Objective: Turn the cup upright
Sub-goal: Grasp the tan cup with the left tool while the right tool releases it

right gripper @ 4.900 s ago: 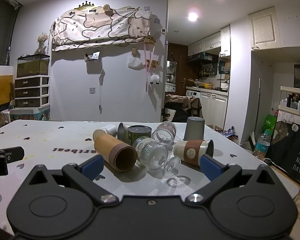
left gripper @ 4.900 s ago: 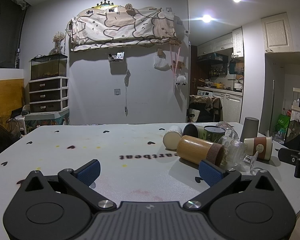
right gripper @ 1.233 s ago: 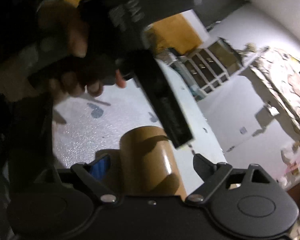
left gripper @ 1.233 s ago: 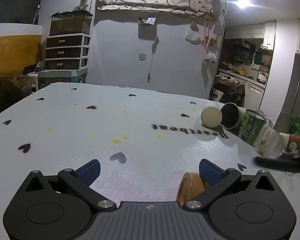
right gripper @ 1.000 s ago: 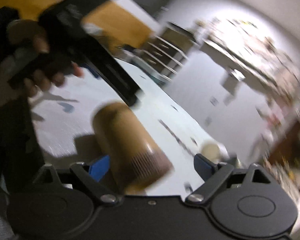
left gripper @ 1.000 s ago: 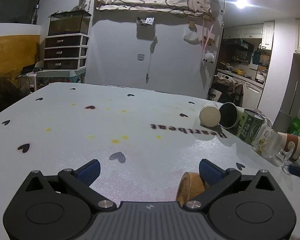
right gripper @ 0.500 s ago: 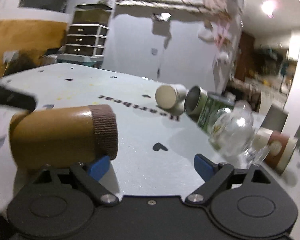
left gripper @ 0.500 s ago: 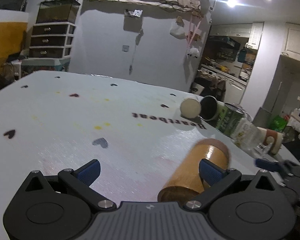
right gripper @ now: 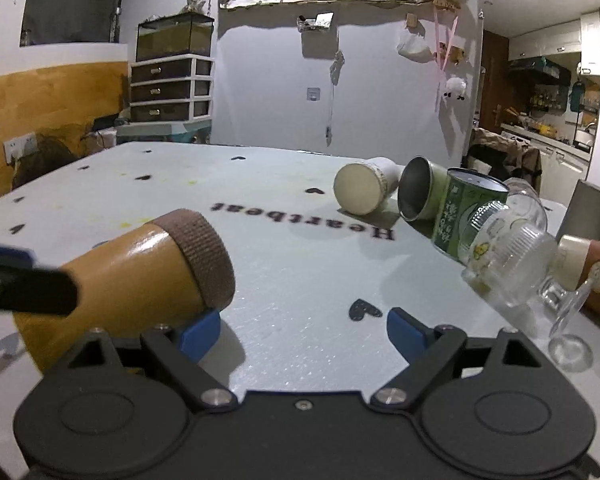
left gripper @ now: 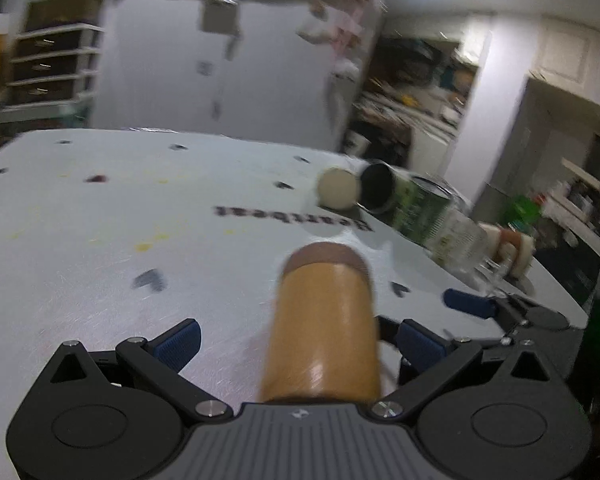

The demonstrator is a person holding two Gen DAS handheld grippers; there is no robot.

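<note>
Left wrist view shows the tan cup lying on its side on the table, long axis pointing away between the spread left gripper fingers, nearer than the open, empty right gripper

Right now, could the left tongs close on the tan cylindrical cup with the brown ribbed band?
Probably yes. The tan cylindrical cup lies on its side between the open left tongs, beside the right-hand pad, and nothing blocks them.
</note>
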